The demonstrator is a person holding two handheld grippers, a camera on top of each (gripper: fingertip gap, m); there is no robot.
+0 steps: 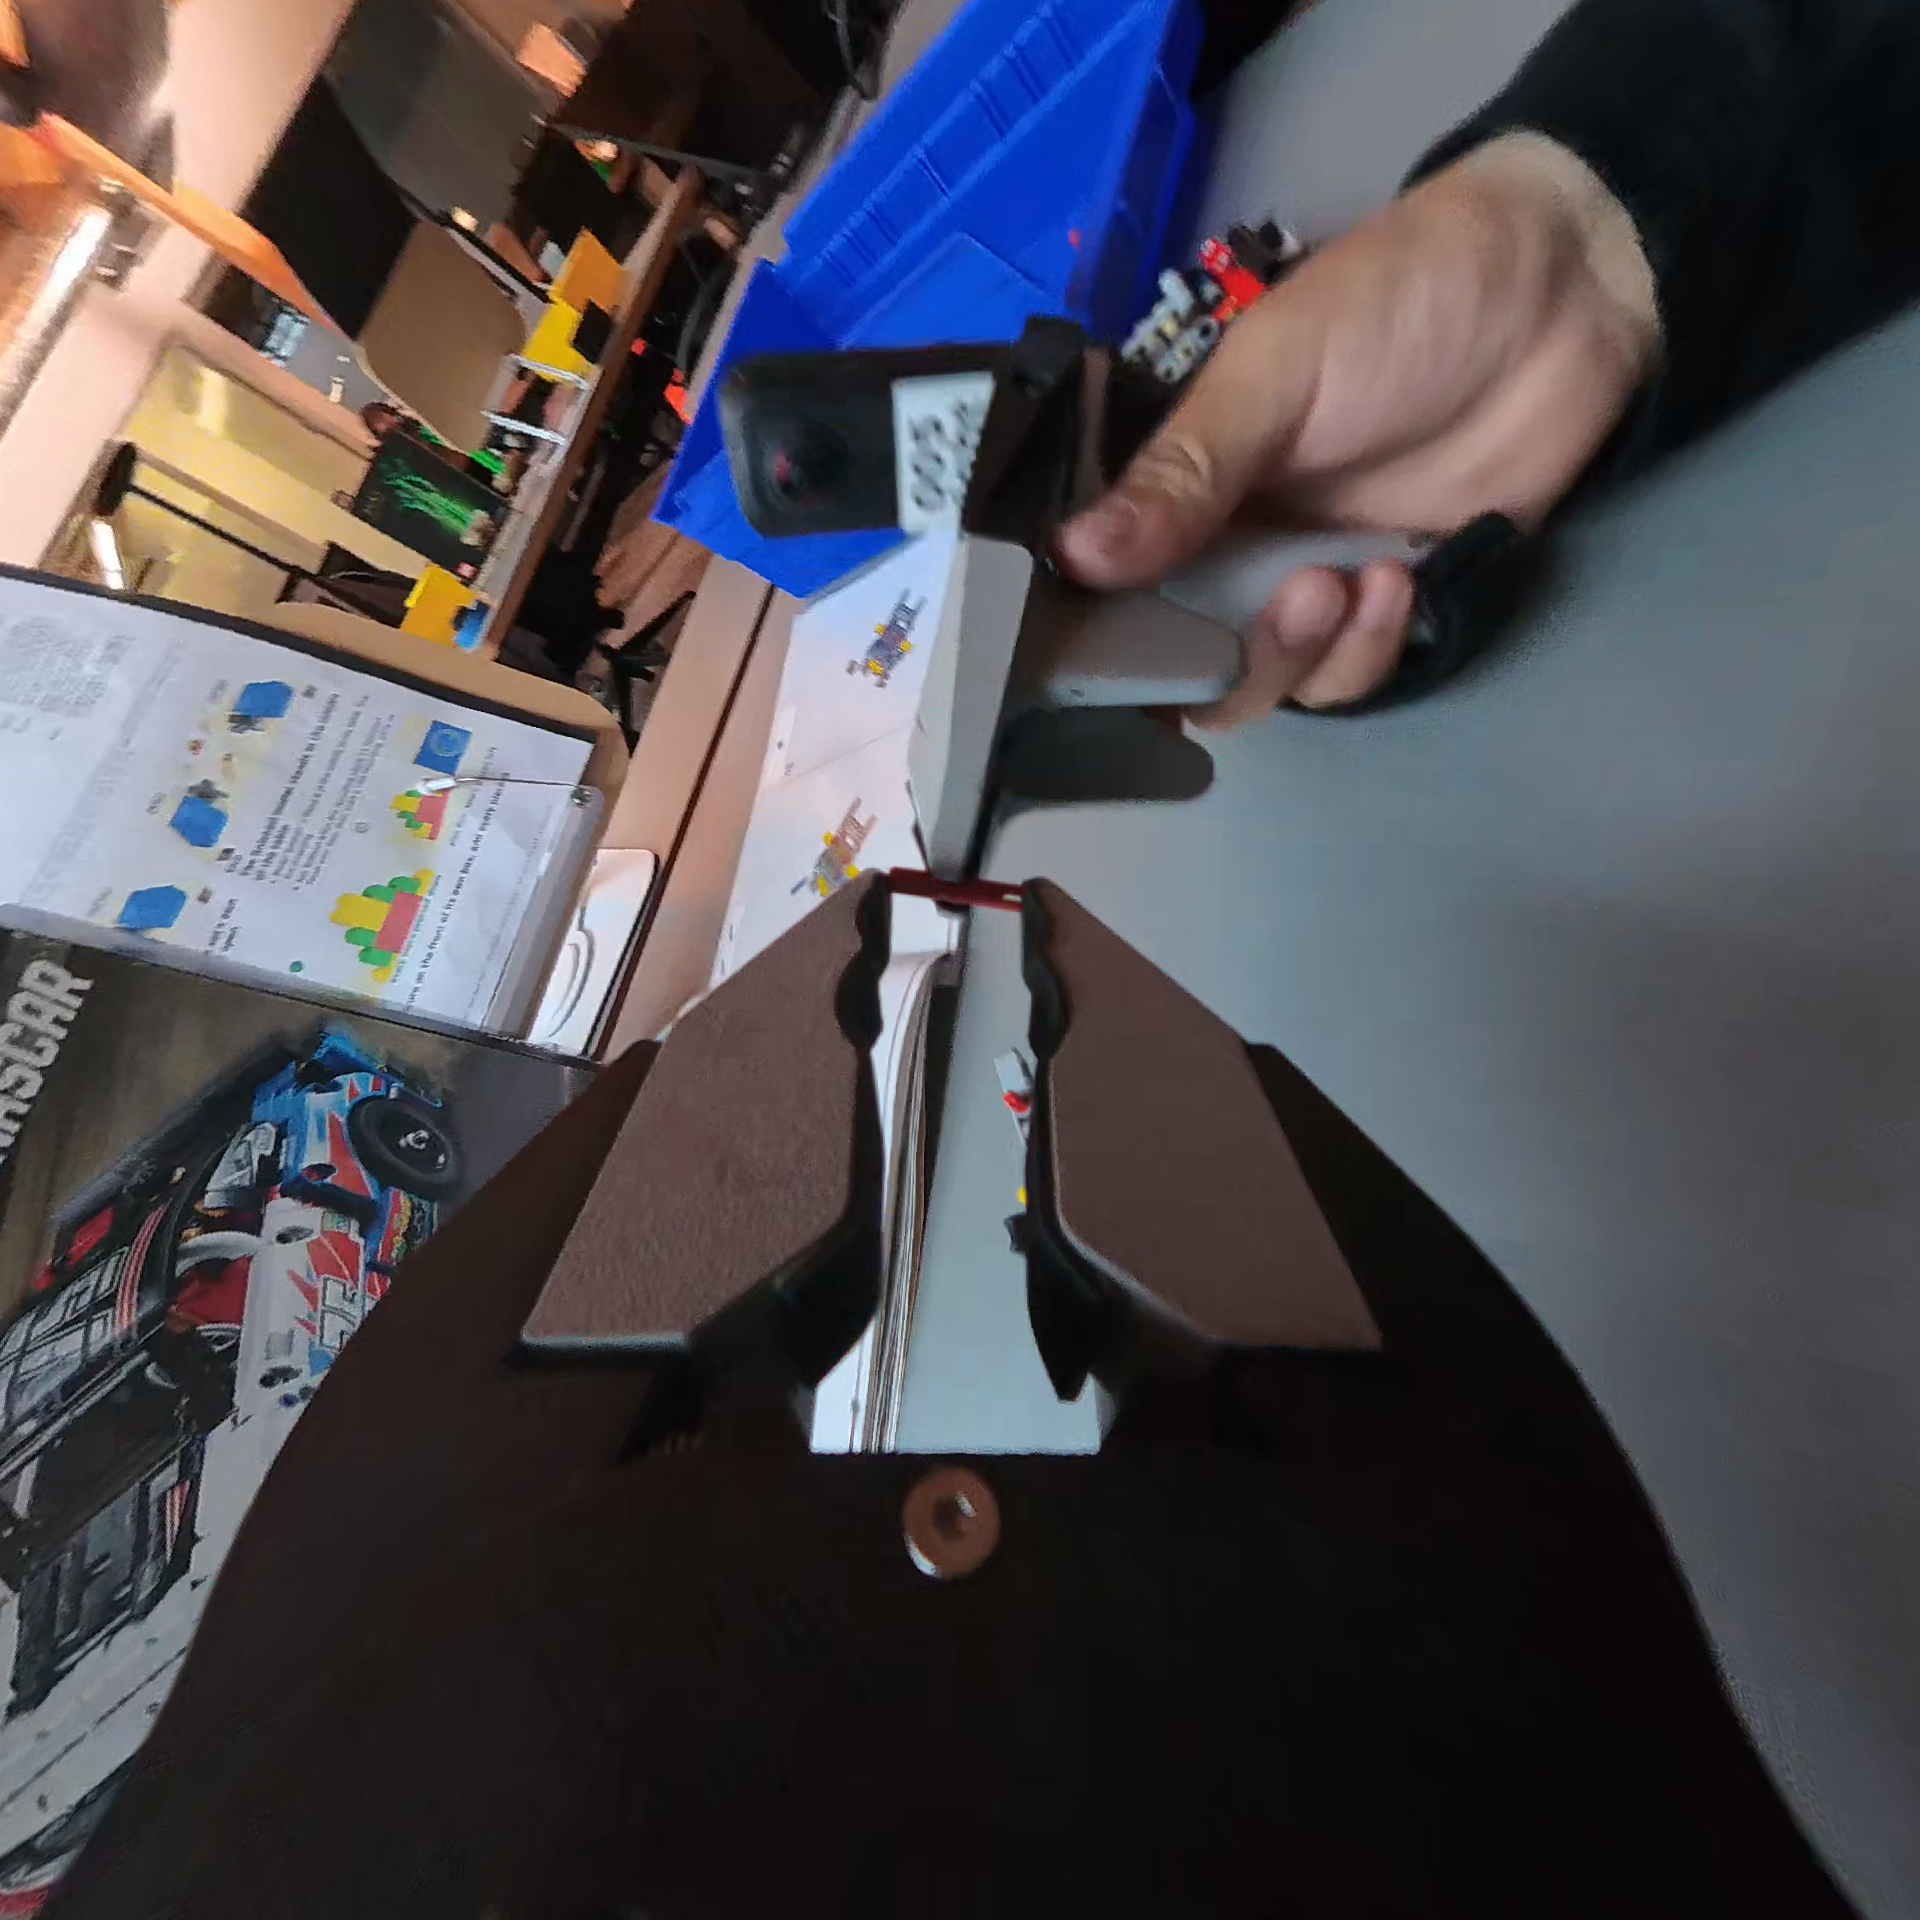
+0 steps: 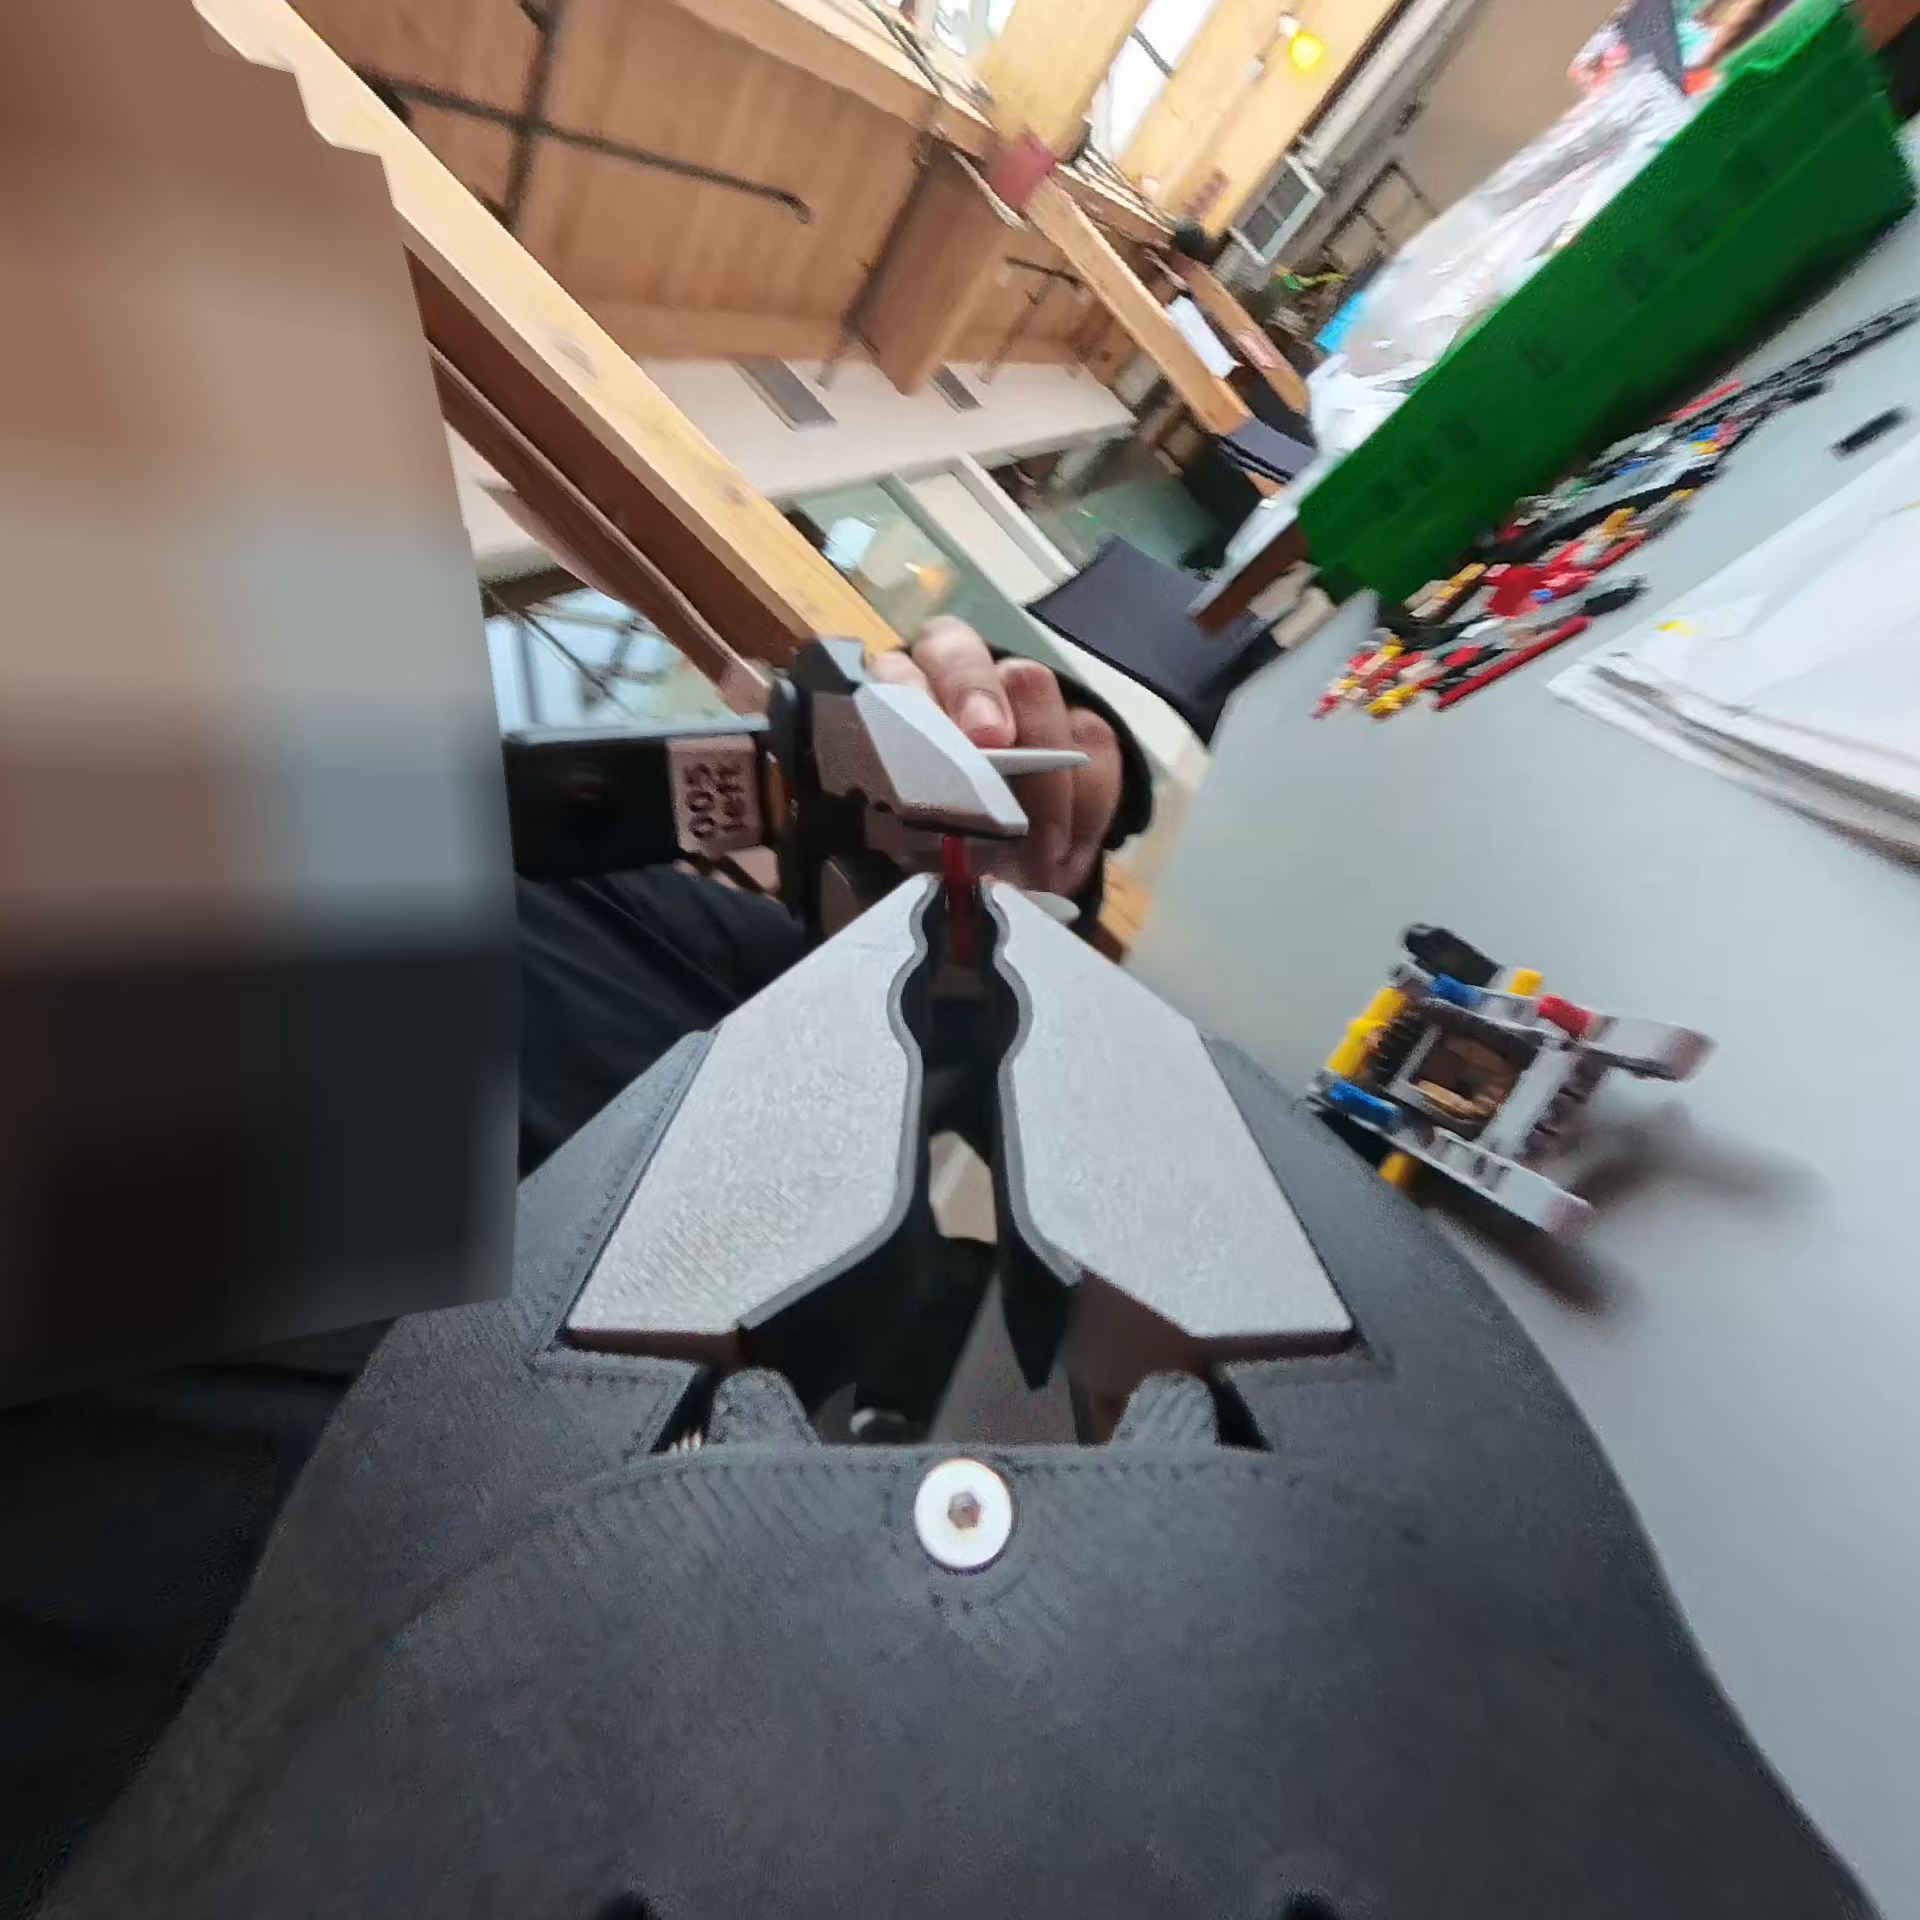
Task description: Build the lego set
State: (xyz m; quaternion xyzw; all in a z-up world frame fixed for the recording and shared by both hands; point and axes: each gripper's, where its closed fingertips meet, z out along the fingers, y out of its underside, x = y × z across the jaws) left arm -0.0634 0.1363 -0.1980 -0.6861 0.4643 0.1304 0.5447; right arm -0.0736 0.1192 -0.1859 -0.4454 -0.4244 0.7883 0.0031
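My left gripper (image 1: pixel 954 896) pinches a thin red piece (image 1: pixel 953 890) lengthwise at its fingertips. My right gripper (image 2: pixel 957 902) is nearly closed on that same piece, above the grey table (image 2: pixel 1558 831). The half-built model (image 2: pixel 1486 1081) lies on that table, beside my right gripper.

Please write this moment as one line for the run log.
left tool: shut on red piece | right tool: shut on red piece, both tools meet in air | partly built model: on table, untouched
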